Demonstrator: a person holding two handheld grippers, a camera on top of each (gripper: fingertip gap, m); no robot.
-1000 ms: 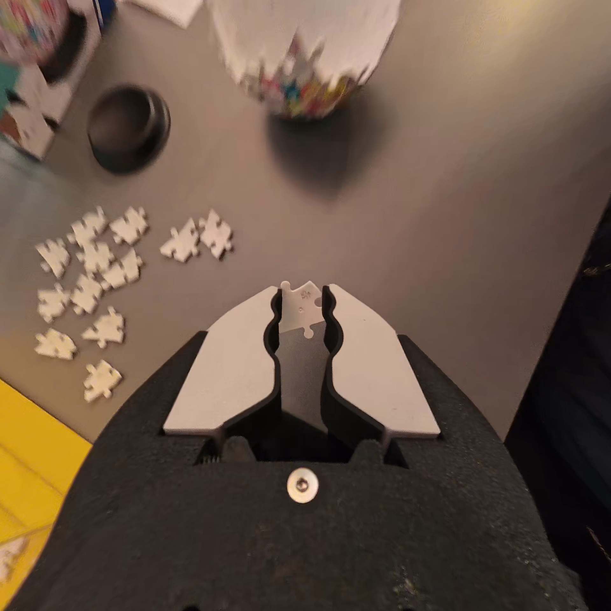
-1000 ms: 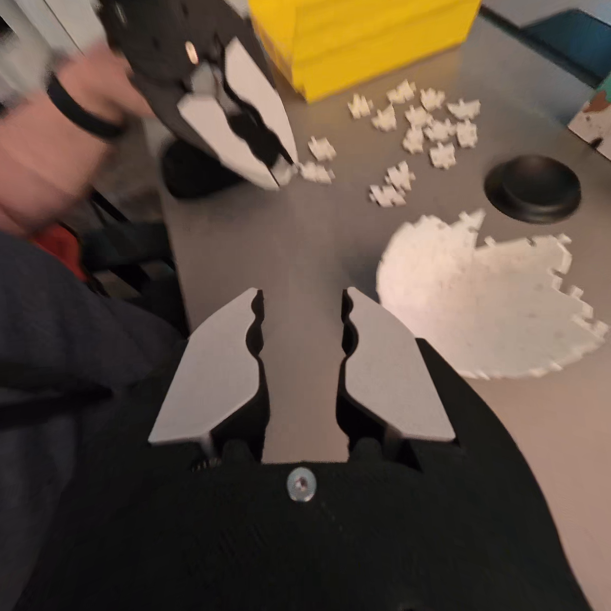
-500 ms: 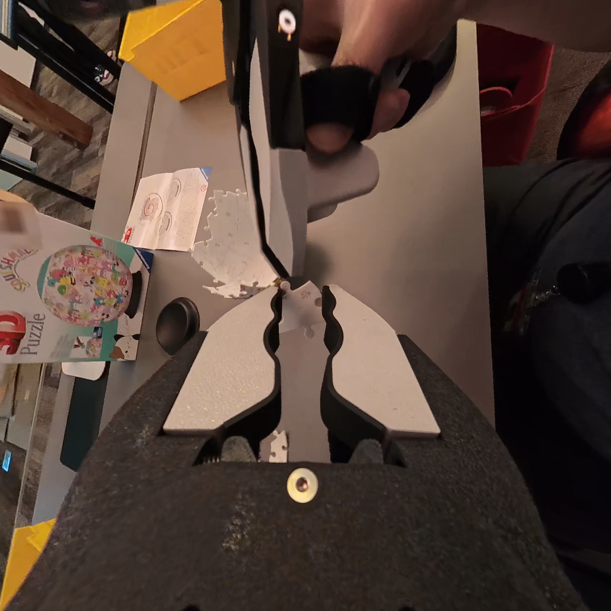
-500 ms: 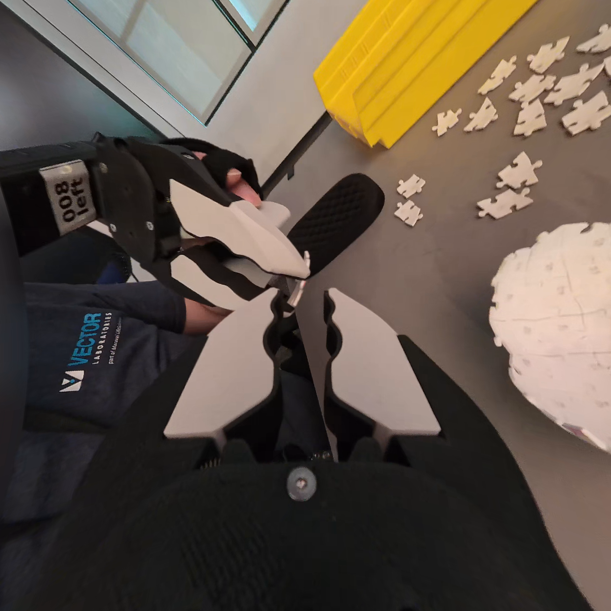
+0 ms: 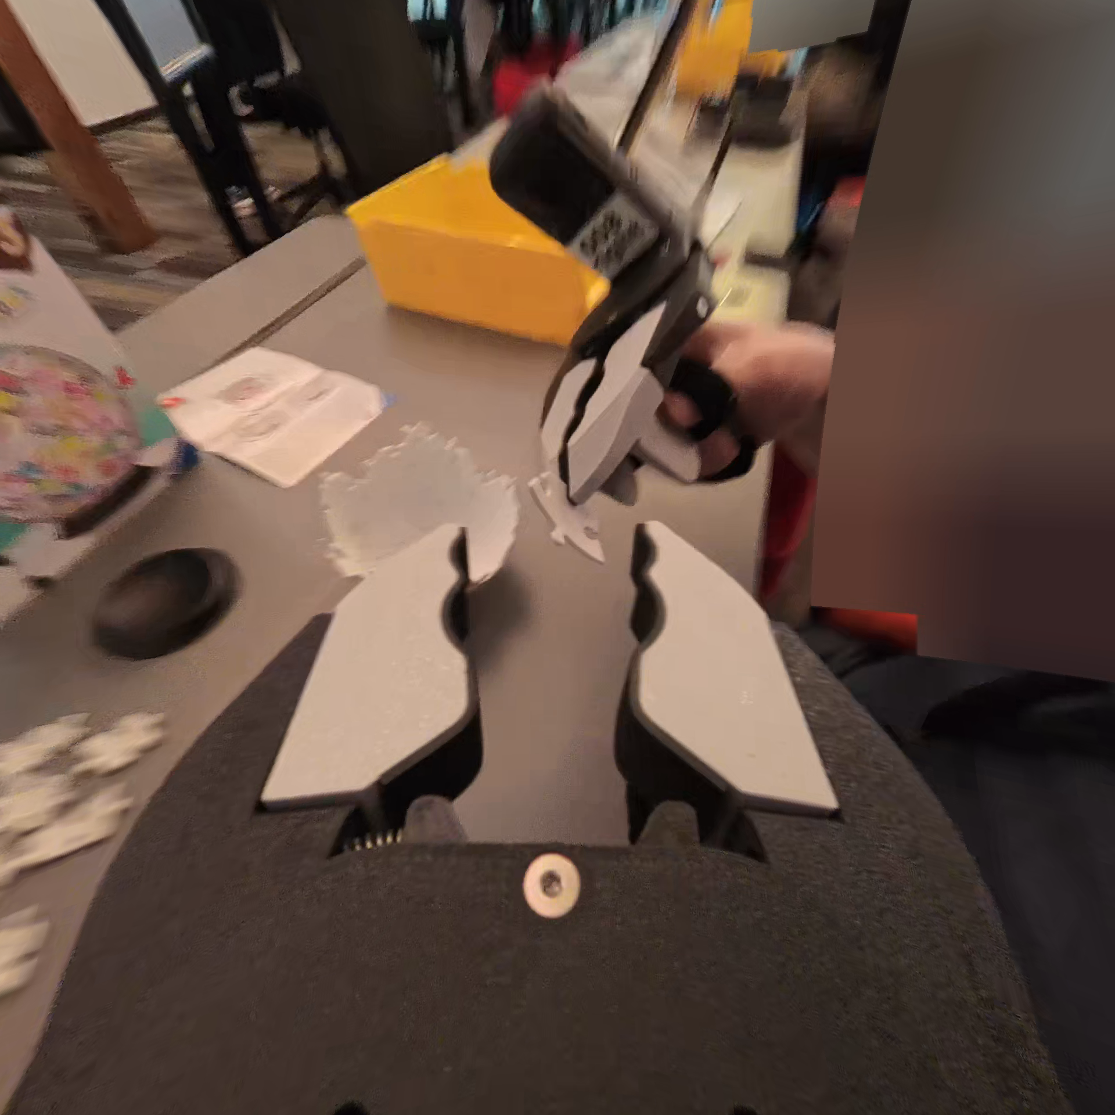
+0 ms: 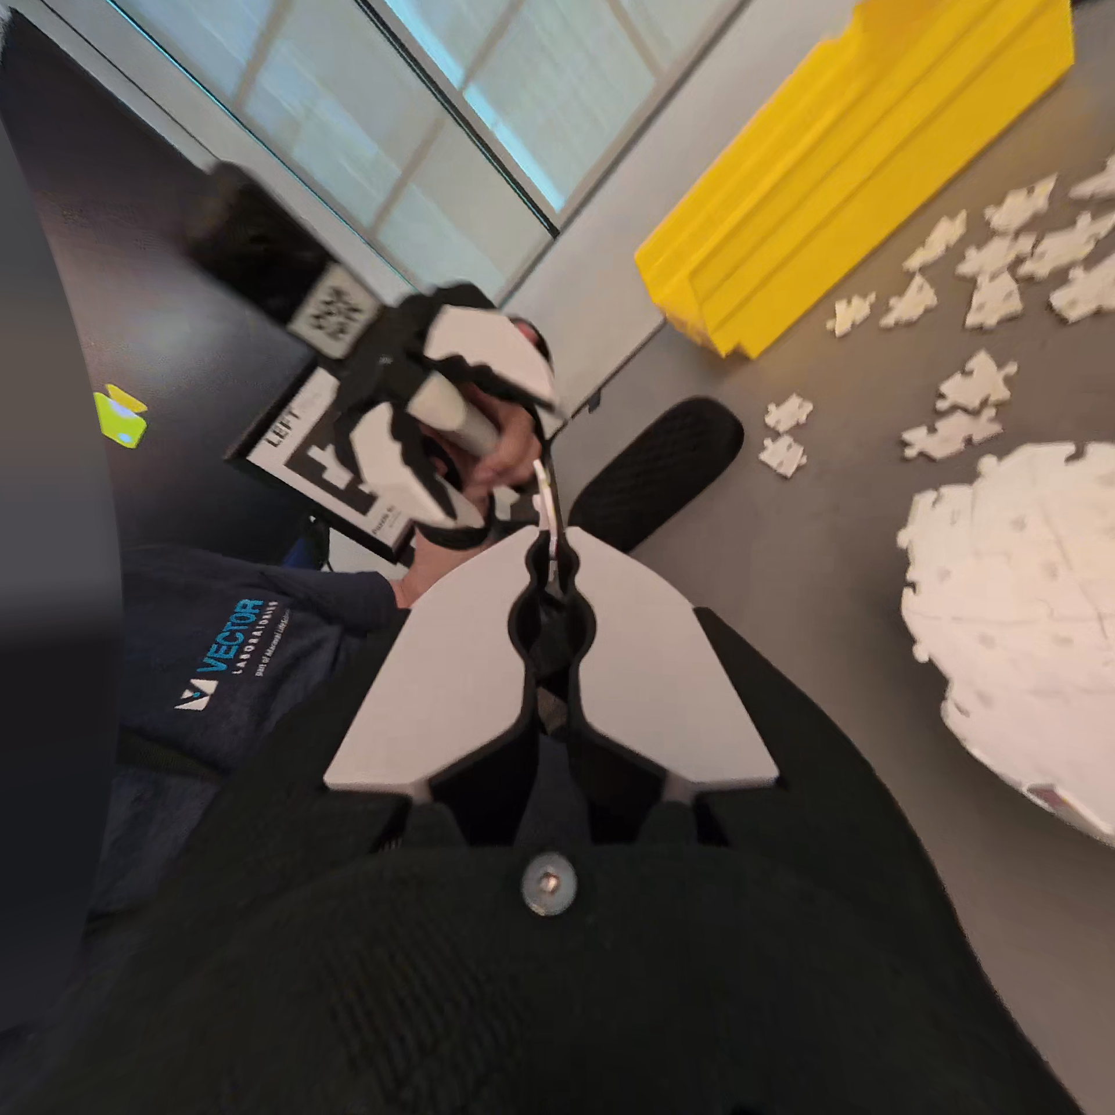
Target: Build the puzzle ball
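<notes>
Your right gripper (image 6: 552, 546) is now pinched shut on the puzzle piece (image 6: 548, 501), which your left gripper (image 5: 546, 564) held half a second ago; the left now gapes wide and empty. So the handover is done, and fitting comes next. One half-built shell (image 6: 1013, 609) waits at right of frame; about fifteen loose pieces (image 6: 989, 271) sit upper right, beside one yellow bin (image 6: 844, 199).

Your loose puzzle pieces (image 6: 977, 386) show plain white backs, same as the half-built puzzle ball shell (image 6: 1019, 609). Bench (image 5: 422, 374) is flat grey. Bin (image 6: 844, 181) bright yellow. Round stand (image 5: 163, 600) black. Box (image 5: 54, 422) has a multicoloured ball print. Both grippers: black bodies, pale grey jaws.
</notes>
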